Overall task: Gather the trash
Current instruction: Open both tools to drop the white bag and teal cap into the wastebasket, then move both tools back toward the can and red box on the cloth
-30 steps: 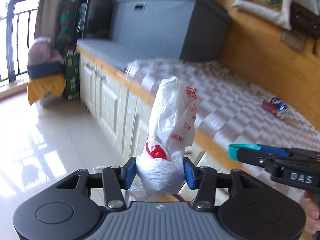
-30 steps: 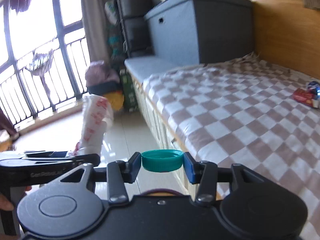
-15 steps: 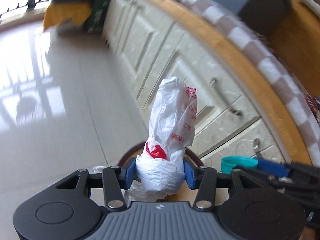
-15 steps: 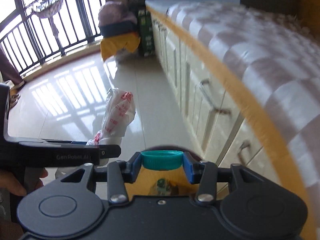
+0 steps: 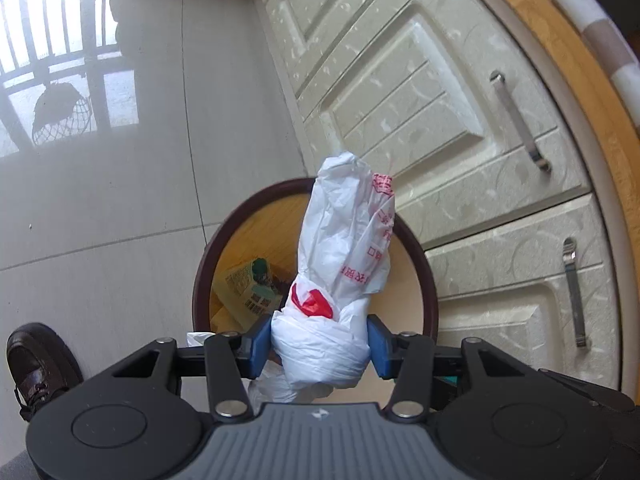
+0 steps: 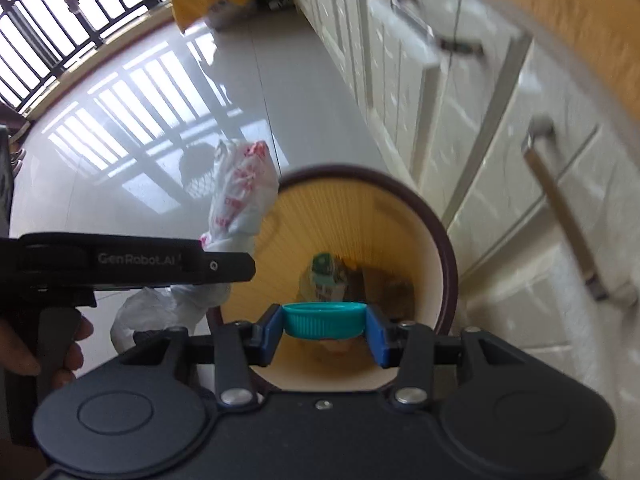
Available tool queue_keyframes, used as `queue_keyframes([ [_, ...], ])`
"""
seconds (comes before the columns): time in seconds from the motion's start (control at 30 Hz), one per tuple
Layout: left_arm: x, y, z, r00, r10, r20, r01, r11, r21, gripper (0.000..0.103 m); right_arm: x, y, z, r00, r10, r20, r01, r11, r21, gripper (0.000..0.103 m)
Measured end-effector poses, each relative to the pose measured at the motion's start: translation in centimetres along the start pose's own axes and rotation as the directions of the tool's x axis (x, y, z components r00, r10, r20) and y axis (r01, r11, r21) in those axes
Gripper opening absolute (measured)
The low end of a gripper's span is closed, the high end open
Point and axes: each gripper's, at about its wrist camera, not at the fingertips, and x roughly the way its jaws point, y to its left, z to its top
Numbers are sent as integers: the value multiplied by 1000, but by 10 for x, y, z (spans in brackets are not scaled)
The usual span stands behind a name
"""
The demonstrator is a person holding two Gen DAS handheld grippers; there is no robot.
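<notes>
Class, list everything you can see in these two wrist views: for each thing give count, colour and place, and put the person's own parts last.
Plastic bag: one, white with red print, clamped in the left gripper above the bin.
Bottle cap: one, teal, clamped in the right gripper above the bin.
Bin: one, dark brown rim, tan inside, on the floor by the cabinets.
Carton: one, yellow and green, inside the bin.
Cabinets: cream fronts, metal handles, right of the bin.
Floor: grey glossy tiles.
Shoe: one, dark brown, lower left.
Left gripper: black, blue pads.
Right gripper: black, blue pads.
Hand: holding the left gripper's handle.
</notes>
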Motion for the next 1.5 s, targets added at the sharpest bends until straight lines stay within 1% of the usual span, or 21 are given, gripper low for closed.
queue_keyframes([
  [0.1,9,3,-6,999,-3,-35,2,1000,-31,50,10,-1,-4,999,7,-33,-7,1000,25,46],
  [0.13,11,4,-6,999,-4,-42,3,999,-43,50,10,-1,-4,999,7,-36,-6,1000,28,49],
  [0.17,13,5,-7,999,-9,-47,6,998,-61,50,10,-1,-3,999,7,-39,-6,1000,29,55],
  [0.2,15,7,-7,998,-21,-51,16,996,-93,50,10,0,-3,999,3,-45,-2,1000,28,57],
  [0.23,15,11,-9,998,-40,-52,32,989,-143,50,10,1,-3,998,-11,-55,12,1000,23,59],
  [0.3,18,17,-10,996,-75,-48,61,967,-247,50,10,1,-1,997,-34,-69,35,999,10,59],
  [0.33,19,20,-12,996,-81,-46,65,957,-284,51,8,2,-1,997,-39,-70,39,999,4,59],
  [0.4,23,23,-15,996,-73,-60,49,942,-332,52,3,1,1,996,-56,-74,57,998,2,59],
  [0.47,27,24,-19,994,-47,-94,12,937,-349,66,-4,0,2,995,-72,-69,73,997,6,61],
  [0.5,28,24,-20,994,-18,-108,-20,938,-345,80,-7,-1,4,995,-79,-65,79,997,9,61],
  [0.53,30,23,-21,993,16,-117,-55,941,-334,87,-10,-2,5,995,-85,-57,86,996,12,63],
  [0.6,30,23,-22,990,60,-129,-97,947,-307,88,-15,-3,7,994,-98,-43,98,995,17,64],
  [0.67,31,24,-21,987,71,-141,-110,950,-291,89,-14,-7,8,993,-107,-42,108,994,23,64],
  [0.83,27,25,-18,981,118,-152,-151,963,-223,99,-8,-10,7,991,-121,-52,122,992,20,64],
  [1.0,26,28,-15,976,150,-156,-175,971,-165,103,-2,-15,5,990,-128,-63,131,991,35,65],
  [1.1,25,28,-17,975,152,-162,-173,977,-125,103,-2,-17,4,990,-128,-59,130,990,47,69],
  [1.27,23,23,-21,975,157,-157,-164,986,-35,103,-9,-22,5,988,-151,-30,152,986,67,76],
  [1.5,13,13,-22,976,184,-113,-176,982,74,103,-16,-27,1,984,-176,4,175,981,79,86],
])
